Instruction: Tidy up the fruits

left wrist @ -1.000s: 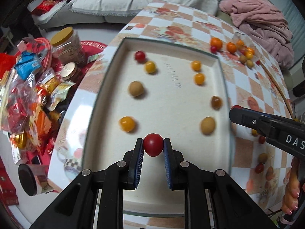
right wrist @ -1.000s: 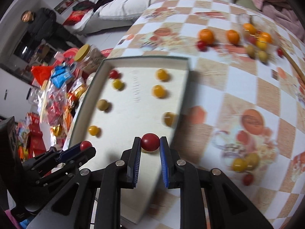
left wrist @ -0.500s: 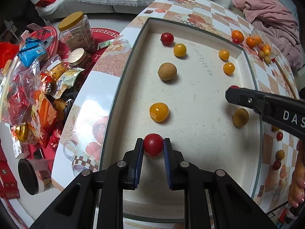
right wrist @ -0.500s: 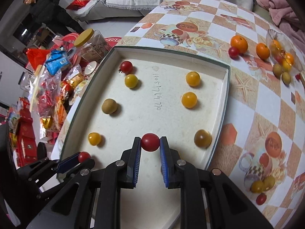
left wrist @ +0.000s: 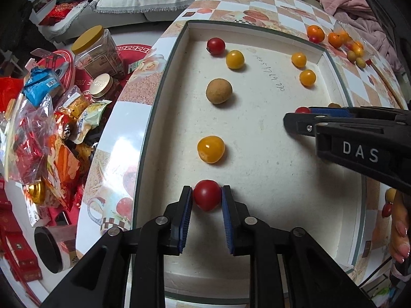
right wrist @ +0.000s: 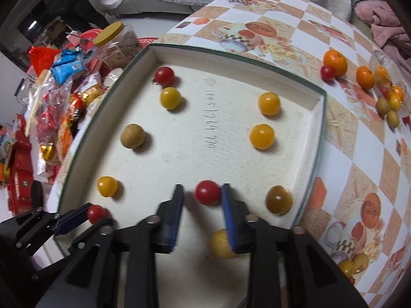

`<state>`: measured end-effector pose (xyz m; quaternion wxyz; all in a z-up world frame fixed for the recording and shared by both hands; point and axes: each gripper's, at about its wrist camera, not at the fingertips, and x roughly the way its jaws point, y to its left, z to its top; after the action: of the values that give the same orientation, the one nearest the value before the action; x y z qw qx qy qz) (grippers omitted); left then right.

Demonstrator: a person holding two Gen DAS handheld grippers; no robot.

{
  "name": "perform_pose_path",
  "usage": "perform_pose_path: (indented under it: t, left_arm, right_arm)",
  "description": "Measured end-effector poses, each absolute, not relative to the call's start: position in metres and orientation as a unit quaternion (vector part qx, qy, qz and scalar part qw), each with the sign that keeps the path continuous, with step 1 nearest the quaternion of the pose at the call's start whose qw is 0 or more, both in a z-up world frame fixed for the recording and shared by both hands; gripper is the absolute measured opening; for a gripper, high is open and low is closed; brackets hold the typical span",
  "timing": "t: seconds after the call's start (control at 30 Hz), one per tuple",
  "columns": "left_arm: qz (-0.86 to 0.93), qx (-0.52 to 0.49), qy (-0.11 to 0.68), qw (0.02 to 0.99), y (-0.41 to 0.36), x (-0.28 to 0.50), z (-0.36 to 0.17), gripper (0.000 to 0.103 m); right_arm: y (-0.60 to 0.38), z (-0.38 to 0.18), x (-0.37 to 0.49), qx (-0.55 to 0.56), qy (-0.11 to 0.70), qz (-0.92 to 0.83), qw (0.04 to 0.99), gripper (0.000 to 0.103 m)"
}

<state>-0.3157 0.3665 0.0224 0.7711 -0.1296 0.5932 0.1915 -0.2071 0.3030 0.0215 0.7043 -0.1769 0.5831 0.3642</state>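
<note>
A white tray [left wrist: 154, 97] holds two rows of small fruit. Down its left side lie a red tomato [left wrist: 215, 46], a yellow one [left wrist: 234, 59], a brown longan [left wrist: 218, 91] and another yellow one [left wrist: 210, 149]. My left gripper [left wrist: 206, 198] is at the near end of that row. Its jaws are opening, with a red tomato [left wrist: 207, 198] on the tray floor between pads that have just come off its sides. My right gripper [right wrist: 201, 196] is at the right row. Its jaws are opening too, and a red tomato [right wrist: 208, 192] sits between them with a clear gap on its left.
Oranges [left wrist: 315, 33] and several small fruits lie loose on the checked tablecloth beyond the tray's far right corner. More small fruits [right wrist: 353, 264] lie by its near right side. Snack bags [left wrist: 38, 133] and a yellow-lidded jar [left wrist: 95, 48] crowd the floor on the left. A hand [left wrist: 399, 220] shows at the right edge.
Both grippers came down onto the tray floor with their tomatoes. The right one moved from the tray's right rim inward. Both pairs of jaws have parted, the right pair visibly wider.
</note>
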Motion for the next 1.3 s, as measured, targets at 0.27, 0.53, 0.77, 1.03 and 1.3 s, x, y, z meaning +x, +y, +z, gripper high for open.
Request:
perform_pose_path:
  t: [0.27,0.53,0.77,1.03,1.3]
  left_arm:
    - [0.196,-0.128,0.600,0.765,0.372,-0.317,0.020,0.057]
    - [0.196,-0.137,0.614,0.753,0.374,-0.314,0.023,0.058]
    - [0.190,-0.143,0.622,0.746,0.375,-0.316,0.033,0.078]
    - [0.190,-0.132,0.622,0.748,0.370,-0.318,0.050,0.103]
    - [0.198,-0.078,0.619,0.756,0.358,-0.329,0.078,0.103]
  right_arm:
    - [0.297,0.025,-0.201,-0.159,0.591,0.353,0.708,0.064]
    - [0.286,0.057,-0.200,-0.147,0.574,0.344,0.728,0.087]
    - [0.267,0.069,-0.205,-0.158,0.584,0.319,0.729,0.103]
    - [0.246,0.072,-0.222,-0.178,0.603,0.296,0.719,0.103]
    - [0.230,0.093,-0.238,-0.183,0.615,0.284,0.712,0.103]
